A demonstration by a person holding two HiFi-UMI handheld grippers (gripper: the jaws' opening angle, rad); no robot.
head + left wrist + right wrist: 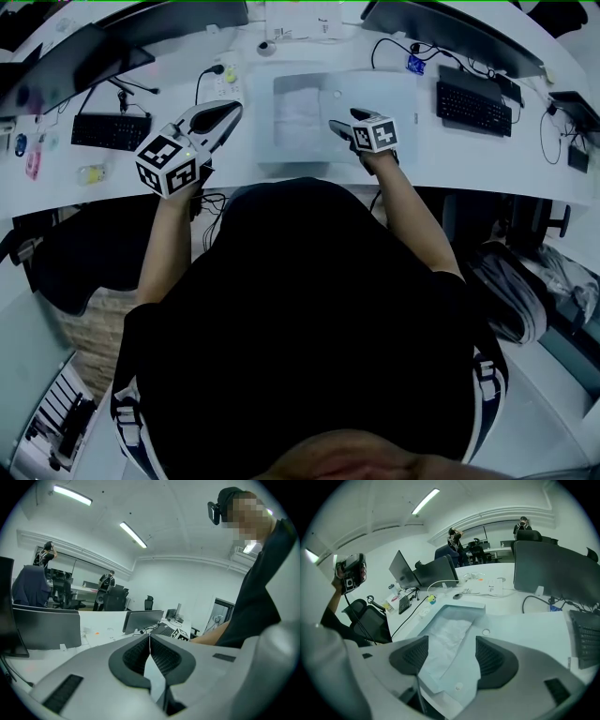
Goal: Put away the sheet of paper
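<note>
I see an open office with ceiling strip lights and a long white desk (487,155) that curves in front of me. Dark monitors (75,61) stand along its far edge, and one black keyboard (473,105) lies toward the right end of the desk, another (111,131) toward the left end.

At the middle of the desk, close to its near edge, lies a pale translucent folder (384,94). The sheet of paper (298,117) is in the left half of this folder. It seems to lie under the clear cover, but the view is too dim to be sure.

My right gripper (336,127) is over the folder, just beside the right edge of the sheet. In the right gripper view its jaws stand wide apart with nothing between the pads, and the sheet (445,641) and folder (487,616) show below the gripper (451,644).

My left gripper (232,111) is off the left edge of the folder, tilted up. In the left gripper view (150,639) the jaws are pressed together and hold nothing.
</note>
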